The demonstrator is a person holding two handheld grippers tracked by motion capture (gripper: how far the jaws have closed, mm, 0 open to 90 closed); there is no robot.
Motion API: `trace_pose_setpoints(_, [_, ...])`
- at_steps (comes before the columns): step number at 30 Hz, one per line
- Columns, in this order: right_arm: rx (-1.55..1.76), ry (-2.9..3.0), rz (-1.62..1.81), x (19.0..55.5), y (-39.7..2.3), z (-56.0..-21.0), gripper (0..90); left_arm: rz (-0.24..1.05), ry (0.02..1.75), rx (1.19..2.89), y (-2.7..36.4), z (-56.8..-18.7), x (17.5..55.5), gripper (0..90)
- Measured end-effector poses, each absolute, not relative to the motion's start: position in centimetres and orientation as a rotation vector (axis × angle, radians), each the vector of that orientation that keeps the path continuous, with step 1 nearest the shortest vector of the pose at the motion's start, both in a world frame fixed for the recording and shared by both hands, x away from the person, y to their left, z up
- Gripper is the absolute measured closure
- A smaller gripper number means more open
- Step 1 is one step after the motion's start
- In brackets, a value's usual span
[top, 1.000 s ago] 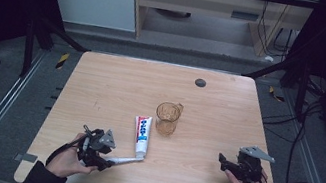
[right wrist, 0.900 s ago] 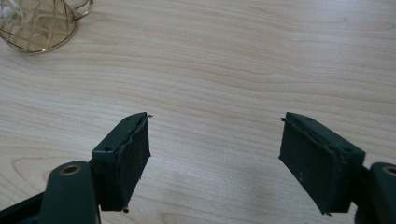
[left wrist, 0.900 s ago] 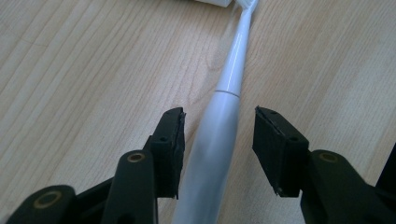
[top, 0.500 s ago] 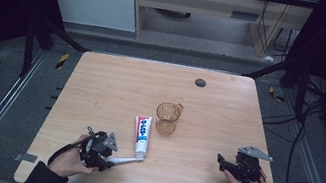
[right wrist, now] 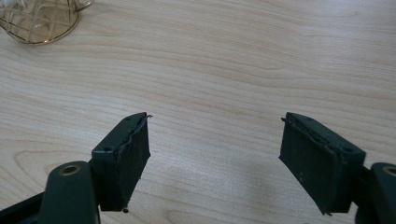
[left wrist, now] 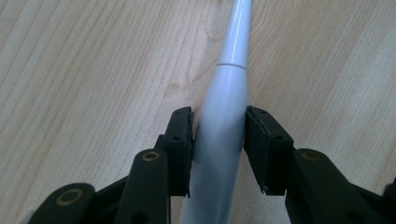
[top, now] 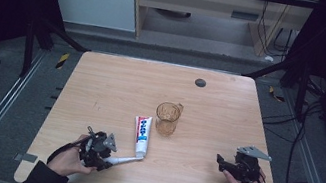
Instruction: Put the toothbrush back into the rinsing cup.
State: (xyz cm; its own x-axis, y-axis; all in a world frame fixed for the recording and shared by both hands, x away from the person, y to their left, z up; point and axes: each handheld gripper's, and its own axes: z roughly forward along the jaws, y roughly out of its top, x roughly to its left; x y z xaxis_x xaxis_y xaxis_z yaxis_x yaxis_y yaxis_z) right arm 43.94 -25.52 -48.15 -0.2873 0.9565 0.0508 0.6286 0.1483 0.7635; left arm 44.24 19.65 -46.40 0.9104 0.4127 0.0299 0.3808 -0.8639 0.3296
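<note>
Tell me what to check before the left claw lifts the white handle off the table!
1. White handle centred in the left claw: ok.
2. Grip: the jaws have just been closing and the pads touch both sides: ok. Firmness: cannot tell.
3. Toothpaste tube lies right at the handle's tip. Clear of it: cannot tell.
4. Glass cup stands apart: ok.
5. Right claw open, empty, out of the way: ok.

text: none legible | toothpaste tube [top: 142, 135]: blue and red label print, too small to read
</note>
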Motion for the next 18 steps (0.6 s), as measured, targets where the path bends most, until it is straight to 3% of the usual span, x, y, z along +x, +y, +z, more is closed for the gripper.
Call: trace_pose_setpoints(18, [1.514,1.994,0.961,43.99,-25.46,-48.2,24.0,0.029,0.521,2.787,19.12,-46.59,44.67,66.3])
